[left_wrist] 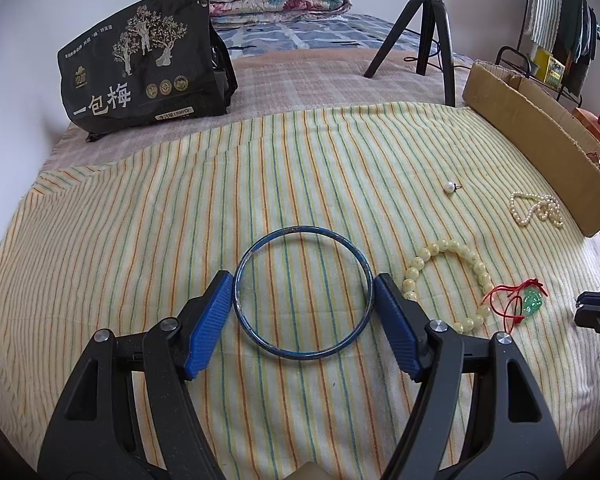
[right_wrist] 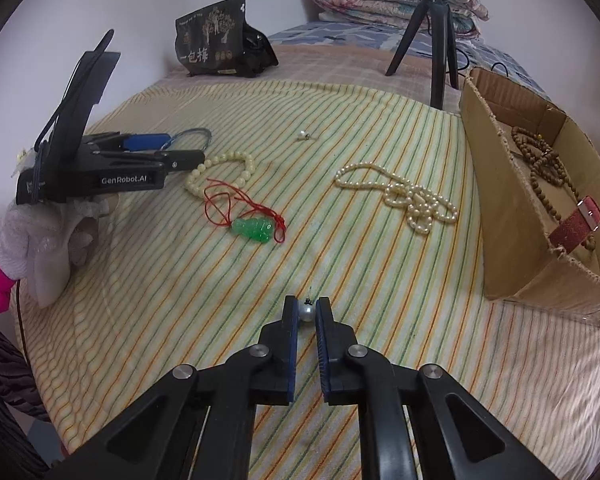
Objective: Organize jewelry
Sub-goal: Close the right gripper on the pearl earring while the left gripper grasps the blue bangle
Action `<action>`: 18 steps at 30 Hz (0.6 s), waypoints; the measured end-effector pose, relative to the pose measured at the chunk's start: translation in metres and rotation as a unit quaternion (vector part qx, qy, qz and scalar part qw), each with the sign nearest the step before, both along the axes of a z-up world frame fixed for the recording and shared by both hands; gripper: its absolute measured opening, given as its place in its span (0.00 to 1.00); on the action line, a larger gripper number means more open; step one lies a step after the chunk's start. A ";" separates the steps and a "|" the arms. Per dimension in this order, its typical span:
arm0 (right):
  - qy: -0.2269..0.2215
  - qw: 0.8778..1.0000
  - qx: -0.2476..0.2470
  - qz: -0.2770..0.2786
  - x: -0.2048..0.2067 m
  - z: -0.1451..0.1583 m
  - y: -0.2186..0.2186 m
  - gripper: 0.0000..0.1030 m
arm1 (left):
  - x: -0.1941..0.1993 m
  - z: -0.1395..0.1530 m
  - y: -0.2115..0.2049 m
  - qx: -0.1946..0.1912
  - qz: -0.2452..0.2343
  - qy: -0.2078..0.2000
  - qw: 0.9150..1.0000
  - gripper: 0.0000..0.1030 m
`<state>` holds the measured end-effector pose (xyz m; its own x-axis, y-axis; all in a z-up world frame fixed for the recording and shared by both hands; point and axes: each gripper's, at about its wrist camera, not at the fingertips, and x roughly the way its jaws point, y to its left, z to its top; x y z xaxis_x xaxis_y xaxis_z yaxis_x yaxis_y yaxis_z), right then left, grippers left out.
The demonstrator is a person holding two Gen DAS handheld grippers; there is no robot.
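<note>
Early stage: cardboard box (right_wrist: pixel 512 216) at far right holds only brown beads (right_wrist: pixel 540 156) and a red band (right_wrist: pixel 576 224). Right gripper (right_wrist: pixel 307 312) pinches a pearl earring (right_wrist: pixel 306 313); left gripper (left_wrist: pixel 303 300), spread wide, straddles the blue bangle (left_wrist: pixel 302 294) flat on the striped cloth (left_wrist: pixel 140 240). Left out: cream bracelet (right_wrist: pixel 224 168), jade pendant (right_wrist: pixel 254 230), pearl necklace (right_wrist: pixel 408 196), second earring (right_wrist: pixel 303 135); open cloth up to the box's near wall.

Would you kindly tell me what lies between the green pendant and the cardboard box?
In the right wrist view, the pearl necklace lies on the striped cloth between the green pendant and the cardboard box.
</note>
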<state>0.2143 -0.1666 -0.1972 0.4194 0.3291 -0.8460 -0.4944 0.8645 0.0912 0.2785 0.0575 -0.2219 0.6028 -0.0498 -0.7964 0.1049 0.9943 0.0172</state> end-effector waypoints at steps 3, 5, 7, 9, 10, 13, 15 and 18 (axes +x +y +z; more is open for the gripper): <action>-0.009 1.000 0.006 -0.004 -0.002 0.009 -0.004 0.06 | -0.003 0.009 0.001 -0.002 0.002 -0.008 1.000 0.71; -0.018 1.000 0.014 -0.007 -0.004 0.017 -0.007 0.06 | -0.005 0.021 0.000 -0.002 -0.002 -0.022 1.000 0.71; -0.031 0.999 0.018 -0.009 -0.005 0.029 -0.011 0.06 | -0.006 0.035 -0.004 -0.008 -0.006 -0.035 0.999 0.71; -0.045 0.999 0.020 -0.014 -0.005 0.040 -0.014 0.06 | -0.006 0.048 -0.010 -0.012 -0.012 -0.048 0.999 0.71; -0.052 0.998 0.023 -0.018 -0.006 0.048 -0.018 0.06 | -0.005 0.058 -0.016 -0.016 -0.017 -0.058 0.998 0.71; -0.072 0.996 0.032 -0.034 -0.003 0.069 -0.030 0.06 | 0.000 0.077 -0.029 -0.035 -0.028 -0.073 0.996 0.71; -0.084 0.995 0.034 -0.047 0.001 0.081 -0.041 0.06 | 0.005 0.085 -0.041 -0.039 -0.040 -0.077 0.995 0.71; -0.098 0.992 0.030 -0.071 0.007 0.094 -0.061 0.06 | 0.012 0.098 -0.068 -0.038 -0.062 -0.087 0.994 0.71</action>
